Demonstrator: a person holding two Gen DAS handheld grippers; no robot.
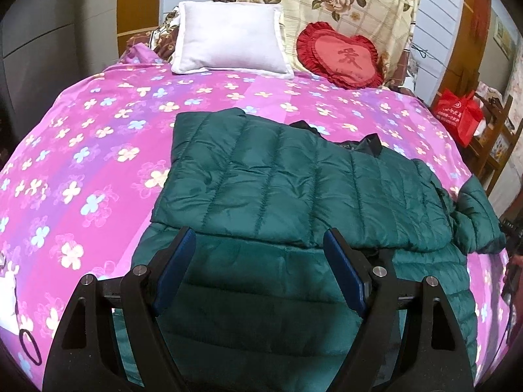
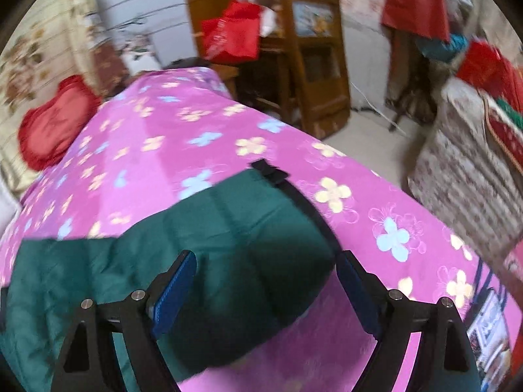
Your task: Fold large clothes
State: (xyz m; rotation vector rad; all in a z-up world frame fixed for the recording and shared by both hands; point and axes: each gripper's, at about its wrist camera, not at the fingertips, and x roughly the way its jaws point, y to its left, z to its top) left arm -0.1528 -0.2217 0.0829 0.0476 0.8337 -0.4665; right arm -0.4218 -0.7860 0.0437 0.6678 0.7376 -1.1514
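A dark green quilted puffer jacket (image 1: 294, 189) lies on the pink flowered bedspread (image 1: 98, 150), one side folded over its body, a sleeve bunched at the right. My left gripper (image 1: 260, 238) is open and empty, hovering over the jacket's near part. In the right wrist view the jacket (image 2: 212, 228) is blurred, with a black-edged collar or cuff at its far end. My right gripper (image 2: 266, 261) is open and empty just above that part of the jacket.
A white pillow (image 1: 228, 39) and a red heart cushion (image 1: 340, 58) lie at the head of the bed before a floral quilt. A red bag (image 1: 457, 114) and a wooden shelf (image 2: 310, 49) stand beside the bed. A hair tie (image 1: 31, 346) lies near left.
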